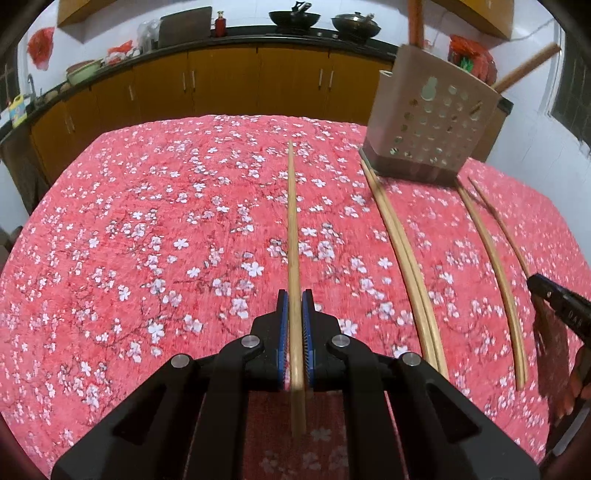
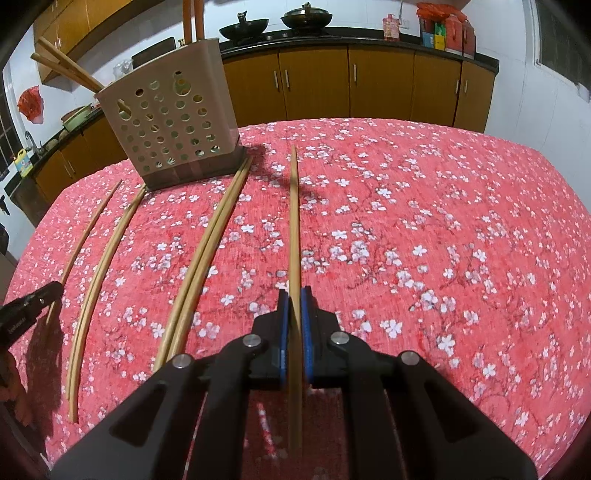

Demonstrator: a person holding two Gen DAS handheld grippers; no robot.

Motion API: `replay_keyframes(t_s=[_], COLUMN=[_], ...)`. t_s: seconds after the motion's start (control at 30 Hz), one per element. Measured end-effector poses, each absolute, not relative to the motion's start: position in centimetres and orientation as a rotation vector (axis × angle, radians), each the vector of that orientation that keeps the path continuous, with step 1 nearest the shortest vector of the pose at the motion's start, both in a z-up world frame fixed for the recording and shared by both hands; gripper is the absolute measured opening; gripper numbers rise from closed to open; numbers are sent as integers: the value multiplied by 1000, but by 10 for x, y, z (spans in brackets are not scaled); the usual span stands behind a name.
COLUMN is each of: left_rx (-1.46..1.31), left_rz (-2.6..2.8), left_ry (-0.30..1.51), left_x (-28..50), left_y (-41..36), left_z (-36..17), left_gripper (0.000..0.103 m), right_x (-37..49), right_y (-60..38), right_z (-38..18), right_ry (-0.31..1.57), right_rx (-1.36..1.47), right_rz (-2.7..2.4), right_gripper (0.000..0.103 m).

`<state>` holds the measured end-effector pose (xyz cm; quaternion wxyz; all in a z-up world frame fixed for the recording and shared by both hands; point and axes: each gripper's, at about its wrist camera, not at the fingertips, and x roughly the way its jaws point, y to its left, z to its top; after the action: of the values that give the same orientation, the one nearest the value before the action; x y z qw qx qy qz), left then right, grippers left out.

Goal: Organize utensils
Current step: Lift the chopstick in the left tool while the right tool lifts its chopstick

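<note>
My left gripper [image 1: 294, 297] is shut on a wooden chopstick [image 1: 293, 221] that points forward over the table. My right gripper [image 2: 294, 295] is shut on another wooden chopstick [image 2: 294, 221], also pointing forward. A beige perforated utensil holder [image 1: 428, 122] stands at the far right in the left wrist view and at the far left in the right wrist view [image 2: 170, 125], with chopsticks [image 2: 62, 68] sticking out of it. Several loose chopsticks [image 2: 207, 251] lie on the cloth in front of the holder; they also show in the left wrist view [image 1: 402, 251].
The table is covered by a red floral cloth [image 1: 166, 229]. The other gripper's tip shows at the right edge of the left wrist view [image 1: 561, 306] and the left edge of the right wrist view [image 2: 29, 306]. Kitchen cabinets [image 2: 369, 85] and woks [image 1: 295, 16] stand behind.
</note>
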<state>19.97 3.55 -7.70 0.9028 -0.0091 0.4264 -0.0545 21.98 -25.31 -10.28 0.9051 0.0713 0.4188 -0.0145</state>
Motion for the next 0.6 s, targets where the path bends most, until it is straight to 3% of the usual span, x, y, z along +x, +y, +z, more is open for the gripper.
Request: replay_keyframes(t_s=[0.3, 0.6], left_rx=[-24, -64], left_rz=[-119, -134], left_ry=[875, 706], left_x=[202, 190], left_y=[37, 47], left_z=[-72, -11], left_gripper=[8, 8], right_x=[209, 190], right_y=[-254, -263], right_z=[-88, -28], right_ry=[827, 664], right_rx=[159, 159], right_rz=[-20, -34], right_gripper=[8, 8])
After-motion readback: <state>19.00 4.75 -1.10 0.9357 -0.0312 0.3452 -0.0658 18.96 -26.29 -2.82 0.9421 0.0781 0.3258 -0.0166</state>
